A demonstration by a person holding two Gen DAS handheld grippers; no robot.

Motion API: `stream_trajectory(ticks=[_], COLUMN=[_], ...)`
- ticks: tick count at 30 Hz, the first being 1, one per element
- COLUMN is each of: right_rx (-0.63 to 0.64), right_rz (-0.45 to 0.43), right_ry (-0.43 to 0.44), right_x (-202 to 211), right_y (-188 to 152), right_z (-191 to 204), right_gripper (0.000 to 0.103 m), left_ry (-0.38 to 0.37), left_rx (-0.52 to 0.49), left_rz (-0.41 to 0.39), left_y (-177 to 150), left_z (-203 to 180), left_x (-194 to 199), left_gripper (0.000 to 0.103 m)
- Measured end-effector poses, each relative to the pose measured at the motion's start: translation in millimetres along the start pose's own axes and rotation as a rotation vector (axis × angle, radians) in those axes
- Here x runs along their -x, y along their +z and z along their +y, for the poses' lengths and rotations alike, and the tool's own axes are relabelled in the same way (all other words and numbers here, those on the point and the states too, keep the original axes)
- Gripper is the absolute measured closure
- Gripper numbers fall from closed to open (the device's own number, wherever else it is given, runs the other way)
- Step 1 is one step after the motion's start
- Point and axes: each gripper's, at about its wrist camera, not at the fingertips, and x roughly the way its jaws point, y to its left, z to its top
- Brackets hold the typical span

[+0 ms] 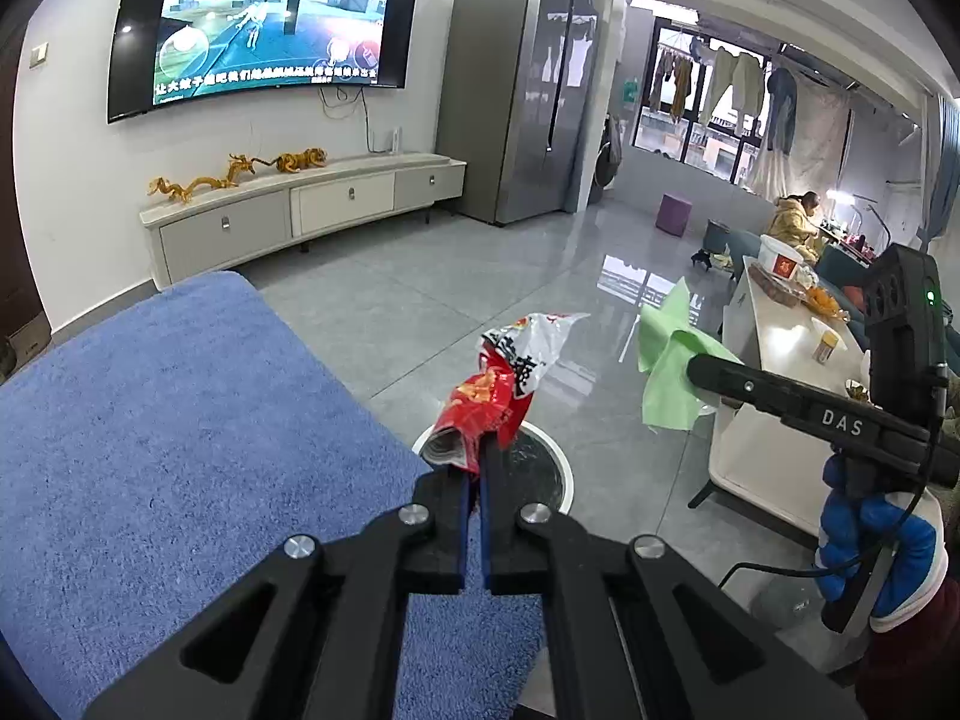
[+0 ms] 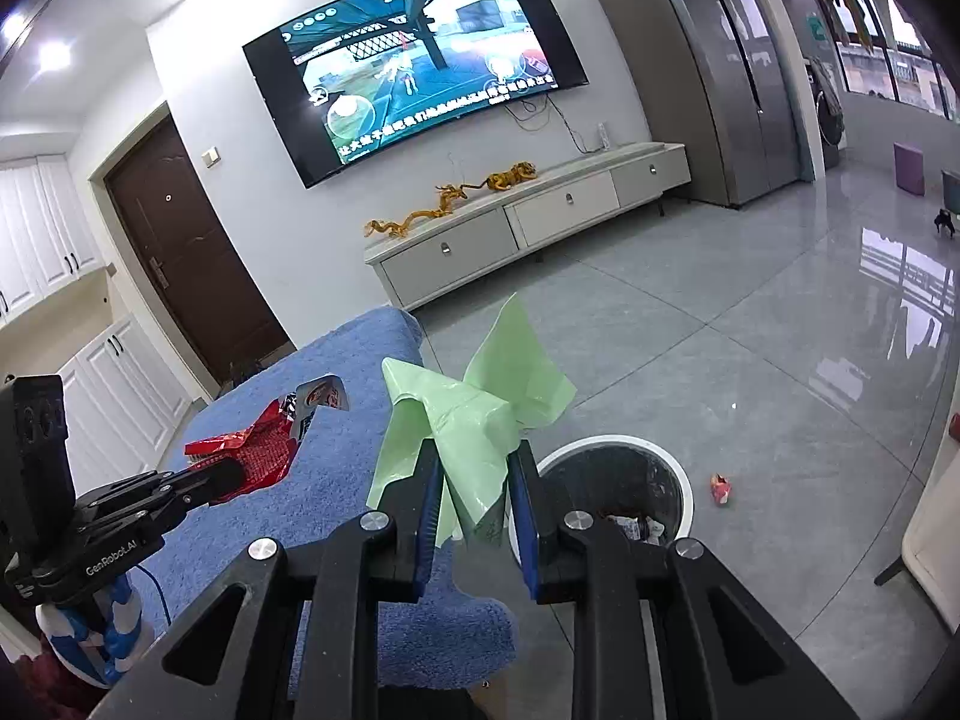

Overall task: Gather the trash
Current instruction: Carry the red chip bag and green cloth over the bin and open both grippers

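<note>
My left gripper (image 1: 481,450) is shut on a crumpled red and white snack wrapper (image 1: 510,378) and holds it above a round white-rimmed trash bin (image 1: 561,462) on the floor. My right gripper (image 2: 474,468) is shut on a thin green plastic bag (image 2: 474,414), held just left of the same bin (image 2: 678,468), which has dark trash inside. In the right wrist view the left gripper (image 2: 225,474) shows at the left with the wrapper (image 2: 270,444). In the left wrist view the right gripper (image 1: 696,369) shows at the right with the green bag (image 1: 672,372).
A blue fuzzy cushion (image 1: 168,420) lies to the left of the bin. A small red scrap (image 2: 720,487) lies on the grey tile floor right of the bin. A white coffee table (image 1: 774,360) with food items stands at the right. A TV cabinet (image 1: 300,210) stands along the far wall.
</note>
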Motion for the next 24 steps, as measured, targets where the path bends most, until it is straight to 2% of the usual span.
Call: stream_trajectory(ticks=[6, 14, 24], right_rx=[-0.034, -0.087, -0.209], right_rz=[0.014, 0.021, 0.067], right_ry=[0.007, -0.001, -0.039], right_x=[-16, -32, -62], right_y=[0, -2, -12], right_z=[-17, -47, -102], right_gripper=[0.082, 0.082, 0.082], left_ry=[0.017, 0.054, 0.109], left_rx=[0.002, 0.005, 0.05], left_rz=[0.025, 0.087, 0.214], left_y=[3, 11, 10], left_z=[3, 7, 38], left_x=[-10, -42, -96], left_gripper=[0.101, 0.101, 0.101])
